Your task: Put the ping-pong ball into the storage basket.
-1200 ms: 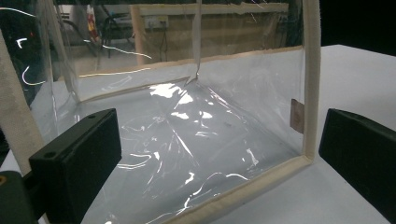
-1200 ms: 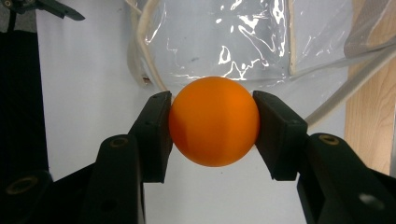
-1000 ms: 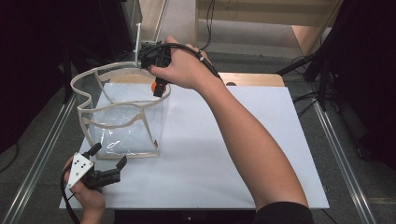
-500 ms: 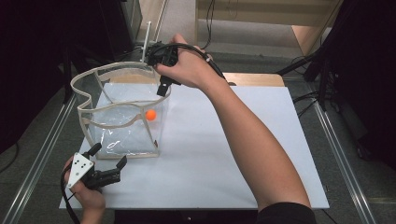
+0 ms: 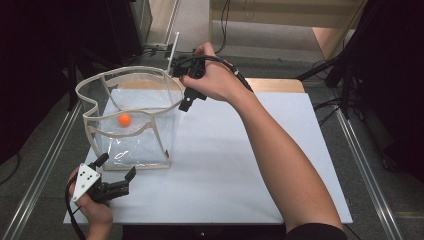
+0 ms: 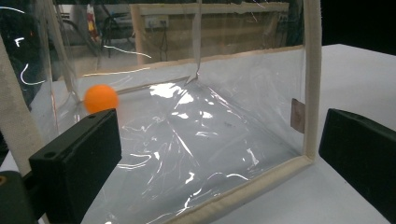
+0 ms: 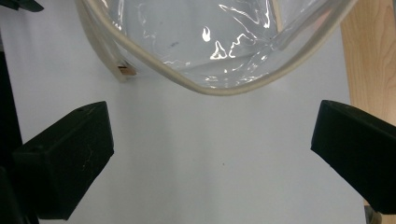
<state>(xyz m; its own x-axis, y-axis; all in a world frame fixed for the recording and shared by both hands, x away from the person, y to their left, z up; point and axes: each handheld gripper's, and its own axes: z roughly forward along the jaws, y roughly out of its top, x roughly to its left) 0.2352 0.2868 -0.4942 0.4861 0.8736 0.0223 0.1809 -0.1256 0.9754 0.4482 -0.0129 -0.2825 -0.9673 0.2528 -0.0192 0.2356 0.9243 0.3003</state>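
Resting, seemingly, inside clear bag (image 5: 150, 145): orange ball (image 5: 124, 119)

High view: above, looking down the table | left gripper view: close, level at clear cream-trimmed plastic bag (image 6: 219, 140) | right gripper view: straight down on its rim (image 7: 219, 88), shared.

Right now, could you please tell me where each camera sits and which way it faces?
High view: above the table's near side, looking down; both forearms, left gripper, right gripper.
Left gripper view: low on the table, facing the clear bag; own open jaws.
Right gripper view: above, facing down; own open jaws.
High and left views share the orange ball.
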